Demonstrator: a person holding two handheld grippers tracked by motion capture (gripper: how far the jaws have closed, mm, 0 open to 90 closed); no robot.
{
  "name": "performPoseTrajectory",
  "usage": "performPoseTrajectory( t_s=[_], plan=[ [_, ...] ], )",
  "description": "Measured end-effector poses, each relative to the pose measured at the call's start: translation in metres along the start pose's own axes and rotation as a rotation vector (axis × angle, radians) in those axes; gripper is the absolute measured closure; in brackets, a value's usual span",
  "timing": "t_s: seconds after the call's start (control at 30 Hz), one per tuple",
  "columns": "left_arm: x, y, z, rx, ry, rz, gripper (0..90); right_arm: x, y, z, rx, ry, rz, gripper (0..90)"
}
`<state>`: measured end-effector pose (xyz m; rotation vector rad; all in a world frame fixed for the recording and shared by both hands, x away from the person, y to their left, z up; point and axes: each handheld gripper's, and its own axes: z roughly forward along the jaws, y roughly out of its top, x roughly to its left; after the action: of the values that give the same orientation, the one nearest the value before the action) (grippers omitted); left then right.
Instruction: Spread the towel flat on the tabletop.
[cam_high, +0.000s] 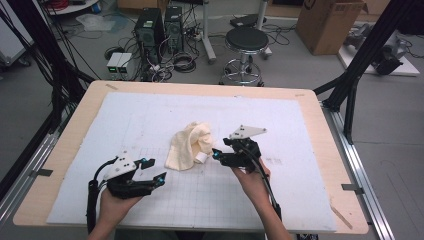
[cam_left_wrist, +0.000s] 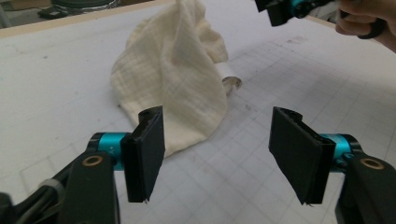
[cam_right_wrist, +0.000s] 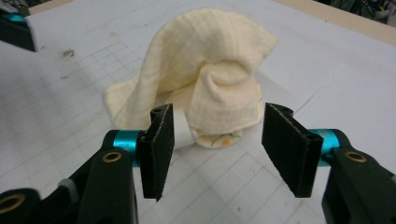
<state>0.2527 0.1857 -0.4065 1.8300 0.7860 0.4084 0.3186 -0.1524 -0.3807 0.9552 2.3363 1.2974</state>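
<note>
Hand-held gripper on the right (cam_high: 216, 153), jaws apart and empty, sits just beside a cream cloth (cam_high: 187, 146); left hand-held gripper (cam_high: 154, 170), also open, near it on the table (cam_high: 310, 120).

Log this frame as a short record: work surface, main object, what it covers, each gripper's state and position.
surface: white gridded mat on a wooden table
main object: cream woven cloth, crumpled in a heap at mid-mat
under cloth: white cylindrical object, partly showing at the cloth's edge; cannot tell what it is
left gripper: open, nothing between jaws, apart from the cloth
right gripper: open, nothing held, close beside the cloth
</note>
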Motion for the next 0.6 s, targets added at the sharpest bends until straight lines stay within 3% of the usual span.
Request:
performPoseTrajectory(
  t_s=[0.2,0.33,0.6],
  plan=[
    [-0.009,0.010,0.028,0.027,0.007,-0.025,48.4,0.006,-0.021,-0.022,-0.026,0.007,-0.024,38.1],
    [-0.010,0.014,0.046,0.044,0.012,-0.070,50.0,0.006,-0.031,-0.029,-0.016,0.003,-0.047,36.3],
    [-0.013,0.016,0.075,0.073,0.104,-0.111,48.4,0.007,-0.041,-0.032,-0.029,0.023,-0.045,35.9]
  ],
)
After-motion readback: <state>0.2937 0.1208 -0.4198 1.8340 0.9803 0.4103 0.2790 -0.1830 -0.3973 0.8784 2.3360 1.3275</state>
